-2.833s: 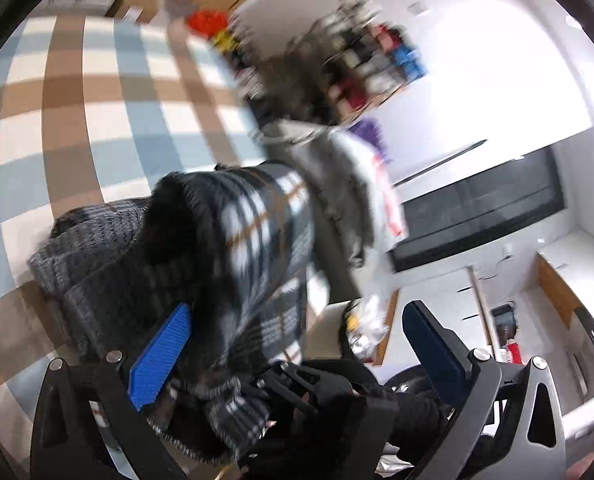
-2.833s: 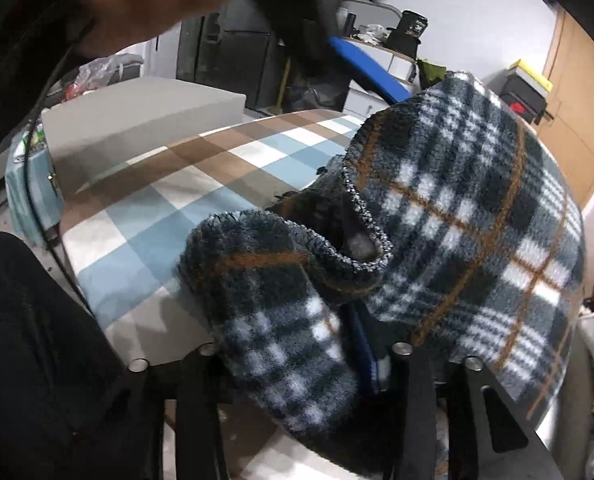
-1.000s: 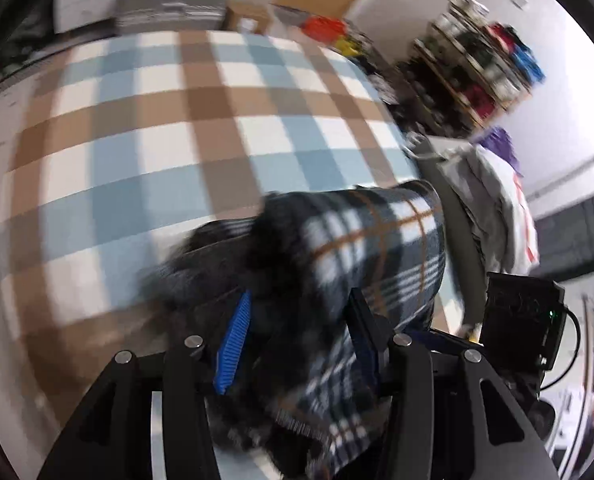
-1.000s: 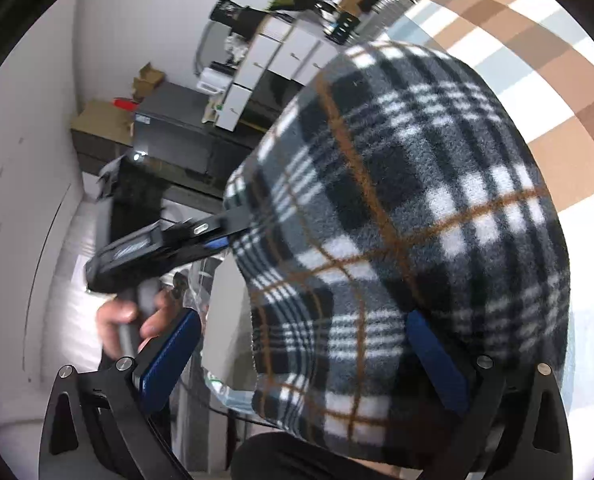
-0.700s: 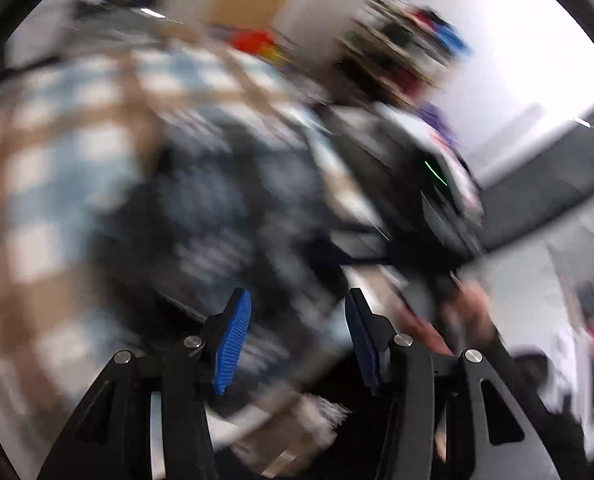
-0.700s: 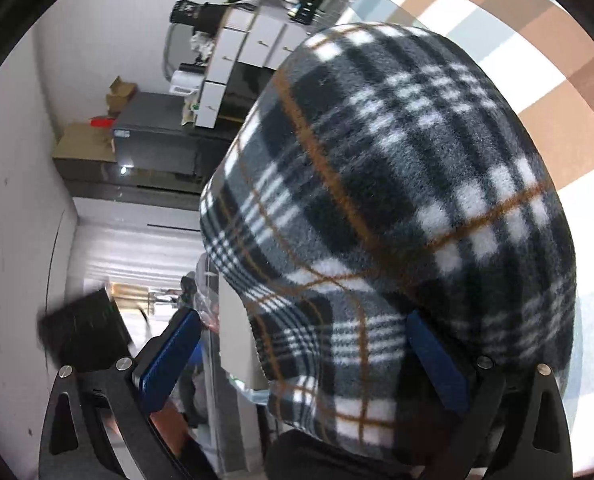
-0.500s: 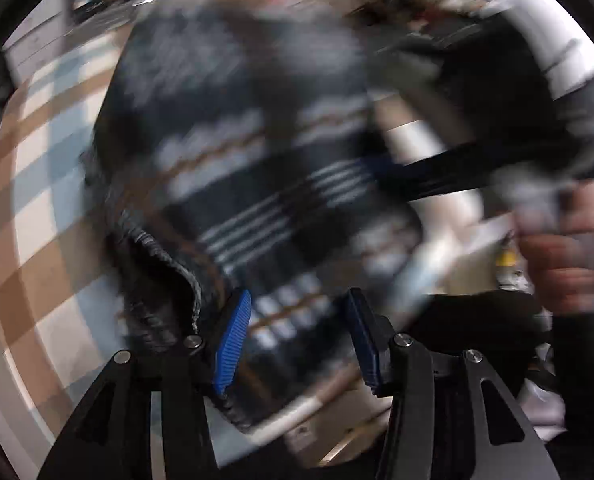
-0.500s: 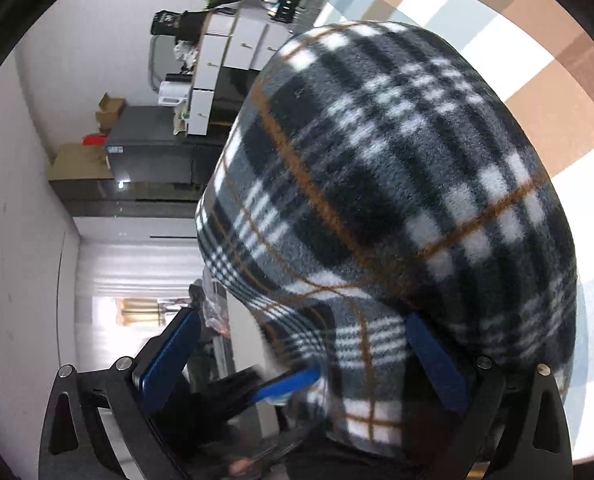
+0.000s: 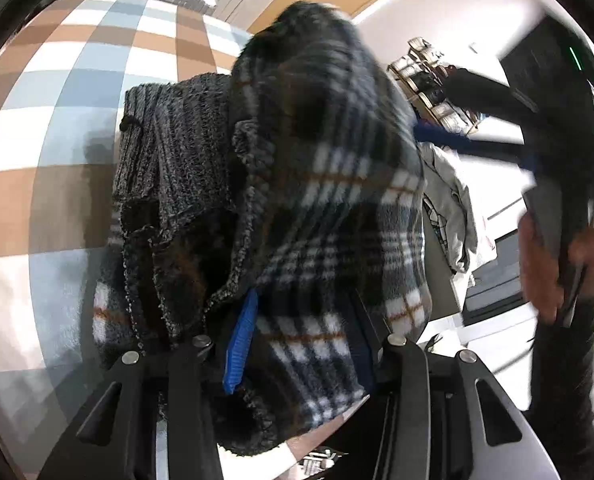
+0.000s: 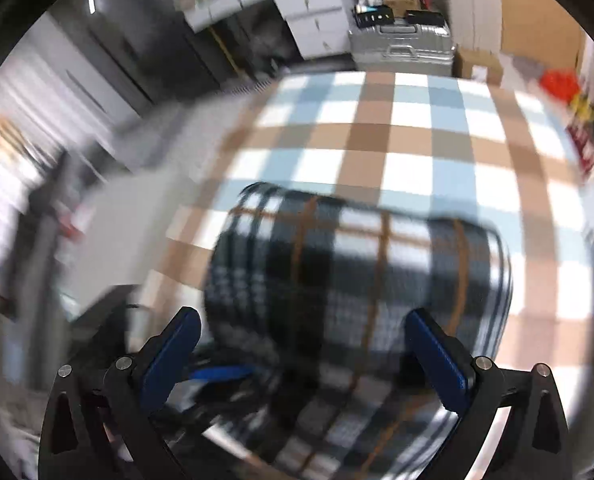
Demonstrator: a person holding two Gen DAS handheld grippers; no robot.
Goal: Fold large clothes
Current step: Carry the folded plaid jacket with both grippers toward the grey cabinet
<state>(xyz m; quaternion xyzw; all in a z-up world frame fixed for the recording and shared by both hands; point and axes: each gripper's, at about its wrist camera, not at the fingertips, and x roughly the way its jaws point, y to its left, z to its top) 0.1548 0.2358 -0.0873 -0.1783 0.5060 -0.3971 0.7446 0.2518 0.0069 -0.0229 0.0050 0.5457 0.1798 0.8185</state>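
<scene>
A dark plaid fleece garment [image 9: 329, 184] with a grey ribbed knit part [image 9: 177, 152] is bunched on the checked tablecloth [image 9: 57, 120]. My left gripper [image 9: 297, 340] has its jaws closing on a thick fold of this fleece, with one blue pad [image 9: 239, 344] showing and the other buried in cloth. In the right wrist view the garment [image 10: 357, 264] lies folded on the cloth [image 10: 417, 140], blurred. My right gripper [image 10: 305, 352] hovers above its near part, open wide, pads clear of the fabric. The right gripper's blue finger [image 9: 441, 136] shows at the upper right.
A person's hand [image 9: 557, 264] grips the right tool's handle. A heap of pale clothes [image 9: 453, 208] lies past the table's right edge, with a shelf [image 9: 429, 64] behind. A silver suitcase [image 10: 401, 48] and white drawers [image 10: 309, 0] stand beyond the far edge.
My right gripper has drawn back and up from the fleece and rolled, still open. My left gripper has come down toward the table with the fleece between its jaws.
</scene>
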